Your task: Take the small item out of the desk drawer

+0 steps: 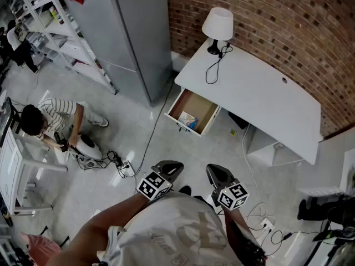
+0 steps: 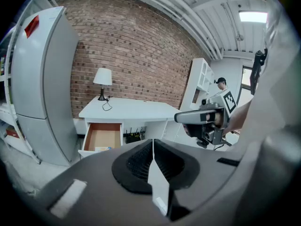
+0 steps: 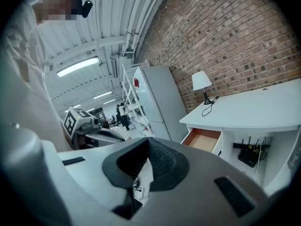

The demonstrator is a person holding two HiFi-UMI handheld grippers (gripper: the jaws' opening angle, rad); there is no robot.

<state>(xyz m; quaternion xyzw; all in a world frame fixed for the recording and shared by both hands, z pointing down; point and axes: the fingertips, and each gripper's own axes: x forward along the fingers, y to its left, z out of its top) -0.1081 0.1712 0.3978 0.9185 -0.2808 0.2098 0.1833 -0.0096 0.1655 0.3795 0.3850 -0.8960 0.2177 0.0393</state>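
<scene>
The white desk (image 1: 260,93) stands against the brick wall with its drawer (image 1: 206,121) pulled open. A small light-blue item (image 1: 188,119) lies in the drawer's front part; in the left gripper view it is a pale item (image 2: 100,149) in the drawer (image 2: 102,134). My left gripper (image 1: 171,166) and right gripper (image 1: 216,172) are held side by side close to my body, well short of the drawer. Both are shut with nothing between the jaws: left gripper (image 2: 153,144), right gripper (image 3: 148,140). The right gripper view shows the drawer (image 3: 205,140), but the item is hidden.
A white lamp (image 1: 218,25) with a black cable stands on the desk's far corner. A grey fridge (image 1: 125,32) stands left of the desk. A person (image 1: 50,121) crouches on the floor at left beside cables and a power strip (image 1: 125,168). More cables (image 1: 266,223) lie at right.
</scene>
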